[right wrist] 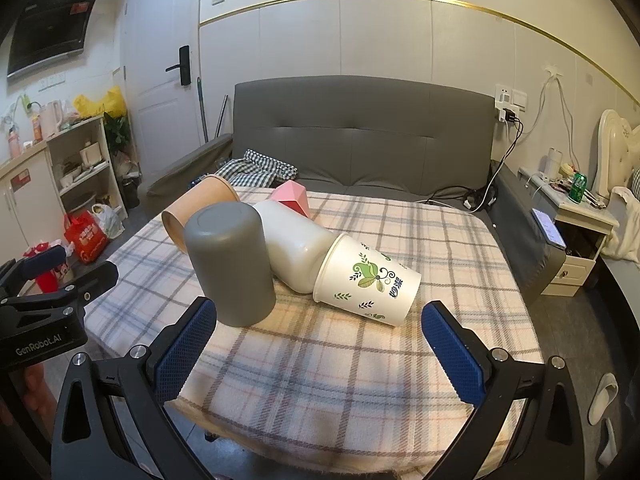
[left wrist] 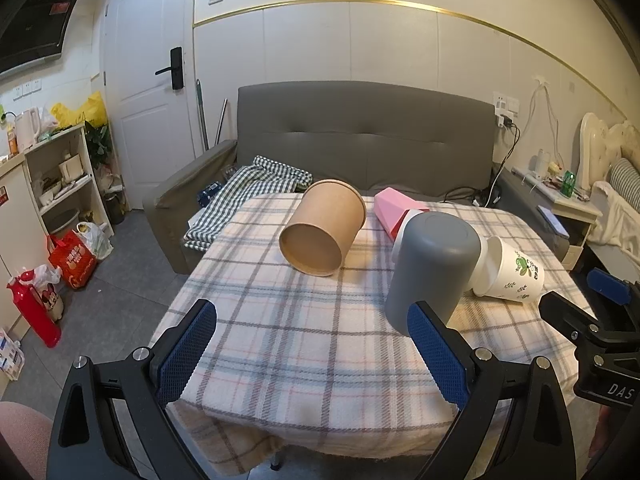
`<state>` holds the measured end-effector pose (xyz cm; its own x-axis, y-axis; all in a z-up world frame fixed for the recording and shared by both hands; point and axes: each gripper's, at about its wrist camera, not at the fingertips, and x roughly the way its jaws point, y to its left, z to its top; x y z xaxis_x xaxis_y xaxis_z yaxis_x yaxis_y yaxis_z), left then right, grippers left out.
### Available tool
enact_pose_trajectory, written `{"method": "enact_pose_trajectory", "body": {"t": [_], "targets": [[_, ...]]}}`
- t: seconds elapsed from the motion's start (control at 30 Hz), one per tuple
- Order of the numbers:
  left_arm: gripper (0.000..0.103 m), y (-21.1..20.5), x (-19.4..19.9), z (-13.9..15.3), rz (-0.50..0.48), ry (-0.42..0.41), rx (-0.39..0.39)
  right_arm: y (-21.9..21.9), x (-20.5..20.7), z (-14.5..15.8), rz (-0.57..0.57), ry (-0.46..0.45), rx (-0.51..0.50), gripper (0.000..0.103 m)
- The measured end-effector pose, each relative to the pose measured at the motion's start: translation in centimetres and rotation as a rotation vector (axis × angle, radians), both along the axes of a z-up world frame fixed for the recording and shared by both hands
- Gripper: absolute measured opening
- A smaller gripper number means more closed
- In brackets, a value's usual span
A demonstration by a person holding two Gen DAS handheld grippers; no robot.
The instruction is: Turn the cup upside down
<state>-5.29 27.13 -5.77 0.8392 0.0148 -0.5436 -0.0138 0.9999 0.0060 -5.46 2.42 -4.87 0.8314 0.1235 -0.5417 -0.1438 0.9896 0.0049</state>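
A grey cup [left wrist: 434, 266] stands upside down on the plaid table [left wrist: 320, 340], its closed base up; it also shows in the right wrist view [right wrist: 230, 262]. A brown paper cup [left wrist: 322, 227] lies on its side behind it. A white cup [right wrist: 294, 246] lies on its side, its end inside a white paper cup with green leaf print [right wrist: 366, 280]. A pink cup [left wrist: 396, 210] lies at the back. My left gripper [left wrist: 314, 354] is open, its right finger just in front of the grey cup. My right gripper [right wrist: 320, 350] is open and empty, in front of the leaf-print cup.
A grey sofa [left wrist: 360, 136] with a checked cloth [left wrist: 244, 196] stands behind the table. Shelves and bags [left wrist: 72, 256] are on the left floor. A nightstand [right wrist: 576, 216] and bed are at the right. Slippers [right wrist: 604, 400] lie on the floor at right.
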Motion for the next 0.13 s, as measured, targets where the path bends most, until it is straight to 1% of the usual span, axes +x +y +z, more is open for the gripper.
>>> {"method": "enact_pose_trajectory", "body": {"t": [0.13], "targets": [[0.099, -0.22, -0.06, -0.08, -0.001, -0.009, 0.021, 0.24, 0.29, -0.12, -0.002, 0.004, -0.004, 0.103]]}}
